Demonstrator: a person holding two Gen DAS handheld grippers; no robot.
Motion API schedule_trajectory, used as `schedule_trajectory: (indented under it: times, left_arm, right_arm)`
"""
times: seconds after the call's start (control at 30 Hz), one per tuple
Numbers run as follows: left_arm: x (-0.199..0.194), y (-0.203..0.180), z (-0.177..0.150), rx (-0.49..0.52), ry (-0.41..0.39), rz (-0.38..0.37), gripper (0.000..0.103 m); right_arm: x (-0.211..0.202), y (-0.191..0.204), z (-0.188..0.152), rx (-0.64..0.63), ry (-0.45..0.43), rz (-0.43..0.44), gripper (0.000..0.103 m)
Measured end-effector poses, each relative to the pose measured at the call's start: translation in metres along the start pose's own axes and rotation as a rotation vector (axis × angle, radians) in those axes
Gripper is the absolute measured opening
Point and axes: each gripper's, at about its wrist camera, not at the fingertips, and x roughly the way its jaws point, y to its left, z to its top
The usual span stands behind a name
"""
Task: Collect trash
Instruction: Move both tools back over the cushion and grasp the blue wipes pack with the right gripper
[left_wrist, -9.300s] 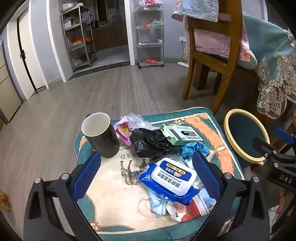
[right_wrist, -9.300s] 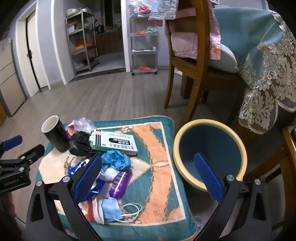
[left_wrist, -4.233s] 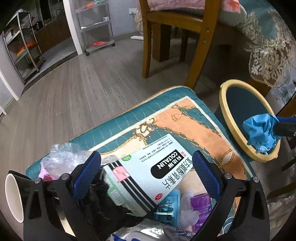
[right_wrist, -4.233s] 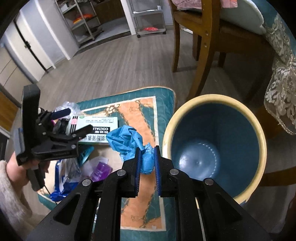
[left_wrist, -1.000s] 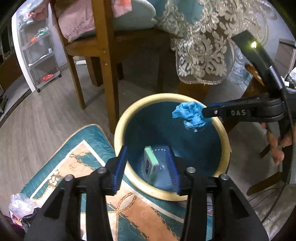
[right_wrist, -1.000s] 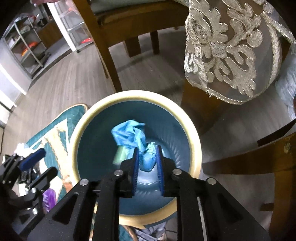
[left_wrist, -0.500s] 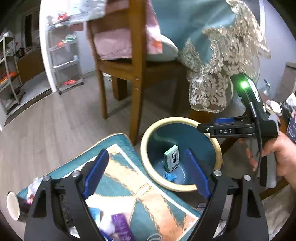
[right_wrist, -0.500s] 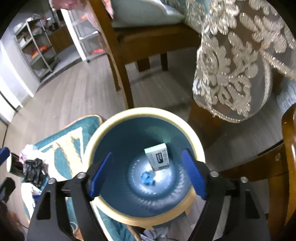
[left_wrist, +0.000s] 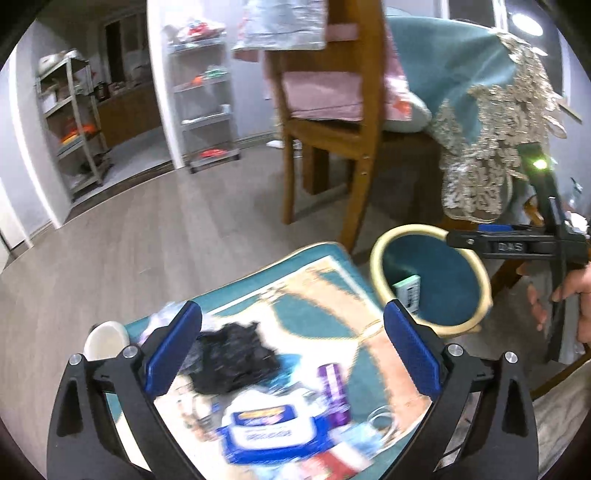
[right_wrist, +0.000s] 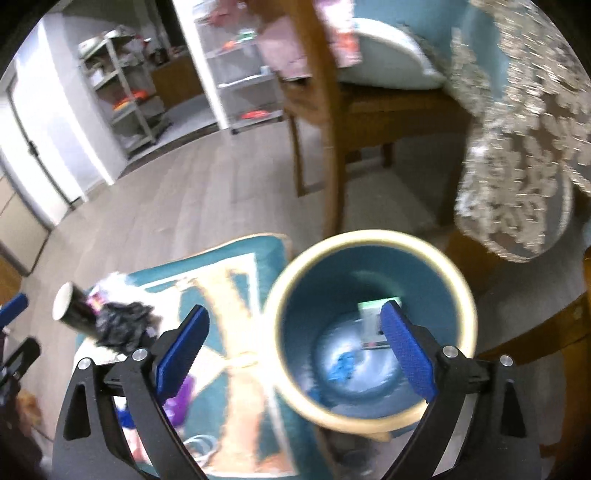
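Both tongs are empty and opening wide. The left gripper (left_wrist: 291, 354) hangs over the trash pile: black bag (left_wrist: 231, 356) by its left pad, wipes pack (left_wrist: 269, 432) below between the pads, long axis crosswise I think (blurry). The right gripper (right_wrist: 293, 345) is over the bin (right_wrist: 369, 419), so left's nearer.

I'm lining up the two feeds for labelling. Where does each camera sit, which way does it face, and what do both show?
Left wrist: sits on the left gripper, facing forward and down over the cushion and its litter; its own opening, empty jaws show, plus the right gripper and a hand.
Right wrist: sits on the right gripper, facing down toward the bin; its own opening, empty jaws show, with the left gripper's tip at the left edge.
Shared: bin, box in it, cushion, black bag, cup, chair.
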Motion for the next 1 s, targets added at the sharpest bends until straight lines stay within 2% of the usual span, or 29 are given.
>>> schedule_trajectory:
  times: [0.2, 0.37, 0.7, 0.77, 0.83, 0.9, 1.0]
  left_arm:
    - [-0.003, 0.044, -0.021, -0.055, 0.033, 0.071, 0.097]
    - [-0.002, 0.077, -0.035, -0.086, 0.053, 0.119, 0.097]
    - [0.016, 0.122, -0.053, -0.166, 0.127, 0.163, 0.097]
    - [0.019, 0.126, -0.055, -0.182, 0.135, 0.158, 0.097]
    - [0.022, 0.128, -0.055, -0.190, 0.140, 0.151, 0.097]
    - [0.023, 0.127, -0.053, -0.183, 0.141, 0.149, 0.097]
    - [0.027, 0.123, -0.051, -0.165, 0.145, 0.145, 0.097]
  right_arm:
    - [0.014, 0.065, -0.017, -0.134, 0.034, 0.043, 0.094]
    - [0.034, 0.112, -0.034, -0.174, 0.099, 0.112, 0.094]
    - [0.071, 0.166, -0.065, -0.267, 0.212, 0.159, 0.093]
    - [0.077, 0.169, -0.069, -0.268, 0.232, 0.162, 0.090]
    - [0.082, 0.170, -0.072, -0.261, 0.251, 0.177, 0.073]
    - [0.087, 0.171, -0.073, -0.250, 0.272, 0.195, 0.063]
    - [0.092, 0.174, -0.076, -0.242, 0.294, 0.232, 0.053]
